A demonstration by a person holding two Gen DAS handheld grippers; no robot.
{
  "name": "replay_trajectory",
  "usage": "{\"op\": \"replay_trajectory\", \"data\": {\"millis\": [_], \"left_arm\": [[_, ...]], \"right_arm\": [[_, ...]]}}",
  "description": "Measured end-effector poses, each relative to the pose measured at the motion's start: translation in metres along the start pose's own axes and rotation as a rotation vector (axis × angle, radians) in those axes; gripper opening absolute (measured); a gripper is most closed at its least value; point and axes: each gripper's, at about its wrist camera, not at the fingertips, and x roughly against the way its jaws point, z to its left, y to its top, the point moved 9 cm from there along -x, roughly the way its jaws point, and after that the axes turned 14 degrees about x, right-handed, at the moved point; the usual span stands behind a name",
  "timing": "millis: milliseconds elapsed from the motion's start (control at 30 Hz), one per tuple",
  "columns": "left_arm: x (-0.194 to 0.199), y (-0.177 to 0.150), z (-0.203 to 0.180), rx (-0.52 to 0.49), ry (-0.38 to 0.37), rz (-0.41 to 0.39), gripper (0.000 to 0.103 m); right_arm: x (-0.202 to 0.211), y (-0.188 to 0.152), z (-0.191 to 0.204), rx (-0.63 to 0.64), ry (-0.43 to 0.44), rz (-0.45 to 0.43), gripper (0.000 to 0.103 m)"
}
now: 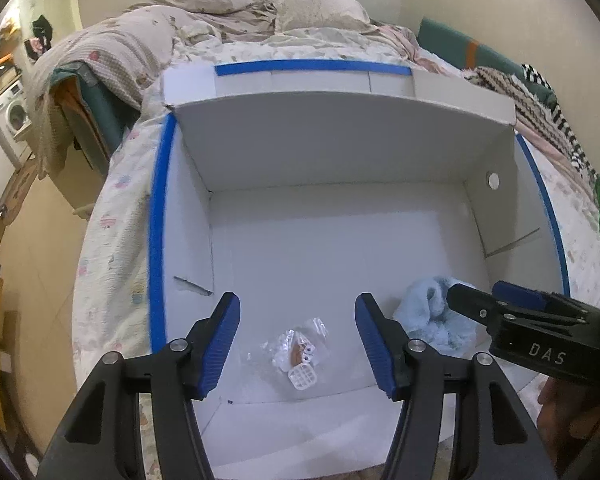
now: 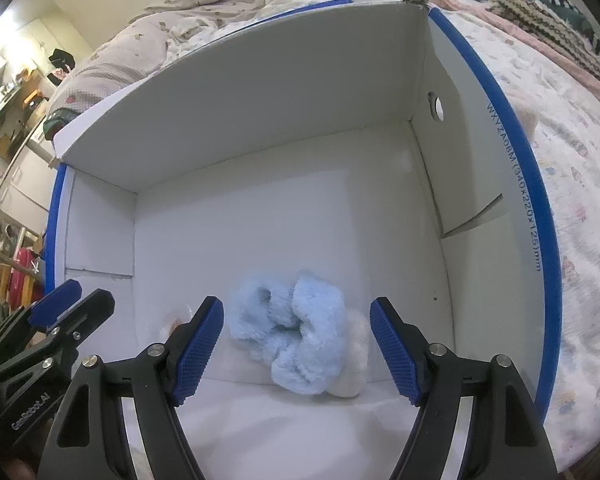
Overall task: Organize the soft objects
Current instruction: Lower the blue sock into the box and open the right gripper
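A light blue fluffy soft piece (image 2: pixel 296 332) with a white fluffy part (image 2: pixel 352 364) lies on the floor of a white cardboard box (image 2: pixel 260 120). My right gripper (image 2: pixel 297 308) hovers just above it, open, its blue pads apart from the fluff on both sides. In the left wrist view the same blue fluff (image 1: pixel 432 316) lies at the right, with the right gripper (image 1: pixel 488 296) over it. My left gripper (image 1: pixel 297 308) is open and holds nothing. Under it, on the floor of the box (image 1: pixel 340 148), lies a clear plastic bag of small items (image 1: pixel 298 354).
The box has blue tape along its edges (image 1: pixel 158 216) and sits on a bed with a patterned sheet (image 2: pixel 572 184). A crumpled quilt and pillow (image 1: pixel 204 20) lie behind it. Striped and knitted cloth (image 1: pixel 548 108) lies at the right. The left gripper (image 2: pixel 72 296) shows at the box's left side.
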Motion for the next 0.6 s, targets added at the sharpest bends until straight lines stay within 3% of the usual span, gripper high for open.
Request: {"op": "replay_trajectory", "data": {"millis": [400,600], "left_arm": [[0.034,-0.003,0.019,0.049,0.009,-0.033,0.057],[0.053,-0.011,0.036,0.119,0.006,-0.044,0.063]], "right_arm": [[0.017,-0.017,-0.004,-0.067,-0.014,-0.026,0.080],[0.033,-0.027,0.002,-0.054,-0.014,-0.038,0.080]]}}
